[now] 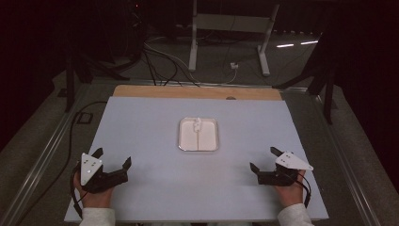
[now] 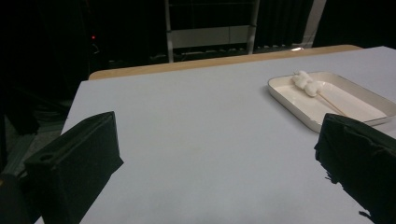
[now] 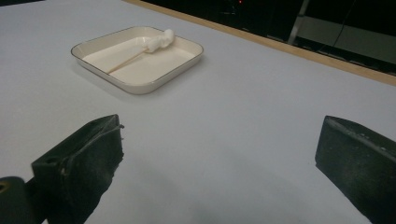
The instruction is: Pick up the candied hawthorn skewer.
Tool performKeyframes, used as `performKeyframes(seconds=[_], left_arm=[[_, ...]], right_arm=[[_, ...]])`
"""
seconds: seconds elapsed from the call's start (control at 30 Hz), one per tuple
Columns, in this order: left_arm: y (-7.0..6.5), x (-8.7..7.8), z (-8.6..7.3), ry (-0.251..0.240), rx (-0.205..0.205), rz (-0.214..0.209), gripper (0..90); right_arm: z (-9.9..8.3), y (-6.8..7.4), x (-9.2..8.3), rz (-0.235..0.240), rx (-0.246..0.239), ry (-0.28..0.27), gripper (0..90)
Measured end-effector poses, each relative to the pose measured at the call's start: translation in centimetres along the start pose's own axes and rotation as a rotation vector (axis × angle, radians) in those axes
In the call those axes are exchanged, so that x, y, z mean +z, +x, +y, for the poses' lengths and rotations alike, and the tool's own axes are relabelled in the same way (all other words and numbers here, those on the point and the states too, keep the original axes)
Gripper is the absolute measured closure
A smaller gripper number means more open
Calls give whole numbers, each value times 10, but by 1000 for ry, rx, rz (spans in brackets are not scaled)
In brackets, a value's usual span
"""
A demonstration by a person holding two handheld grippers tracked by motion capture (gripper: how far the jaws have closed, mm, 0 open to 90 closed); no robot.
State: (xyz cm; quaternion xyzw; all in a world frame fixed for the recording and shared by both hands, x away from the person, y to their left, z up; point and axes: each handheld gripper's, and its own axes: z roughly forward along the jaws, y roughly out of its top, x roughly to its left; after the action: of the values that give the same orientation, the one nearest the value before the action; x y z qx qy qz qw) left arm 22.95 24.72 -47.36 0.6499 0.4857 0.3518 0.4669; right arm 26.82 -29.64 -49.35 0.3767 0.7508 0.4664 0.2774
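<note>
A shallow white square tray sits at the middle of the pale table. In it lies a thin wooden stick with white cotton fluff at its far end. The tray and fluff show at the right of the left gripper view. The tray and fluff lie at upper left in the right gripper view. My left gripper rests open near the front left edge. My right gripper rests open near the front right. Both hold nothing and stand well apart from the tray.
A wooden strip runs along the table's far edge. Beyond it stand a white metal frame and loose cables on the floor. Dark surroundings lie on both sides.
</note>
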Motion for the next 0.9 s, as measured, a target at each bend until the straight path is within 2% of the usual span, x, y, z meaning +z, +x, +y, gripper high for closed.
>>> performKeyframes(seconds=[0.1,0.2,0.27,0.33,0.53,0.63,0.9], left_arm=[[-2,1,-1,18,16,11,7],[-7,3,3,28,27,40,8],[-8,5,5,32,24,41,8],[-10,8,9,44,12,30,8],[-17,20,23,83,13,21,7],[-24,29,32,82,-3,5,7],[-49,59,51,84,33,-32,7]], right_arm=[[0,-1,-2,5,21,-11,7],[1,-2,-4,-14,40,-4,7],[1,-4,-6,-22,59,-2,7],[1,-4,-6,-22,69,4,6],[2,-3,-7,-34,71,4,0],[2,-3,-7,-37,76,0,0],[2,-4,-8,-41,78,-2,0]])
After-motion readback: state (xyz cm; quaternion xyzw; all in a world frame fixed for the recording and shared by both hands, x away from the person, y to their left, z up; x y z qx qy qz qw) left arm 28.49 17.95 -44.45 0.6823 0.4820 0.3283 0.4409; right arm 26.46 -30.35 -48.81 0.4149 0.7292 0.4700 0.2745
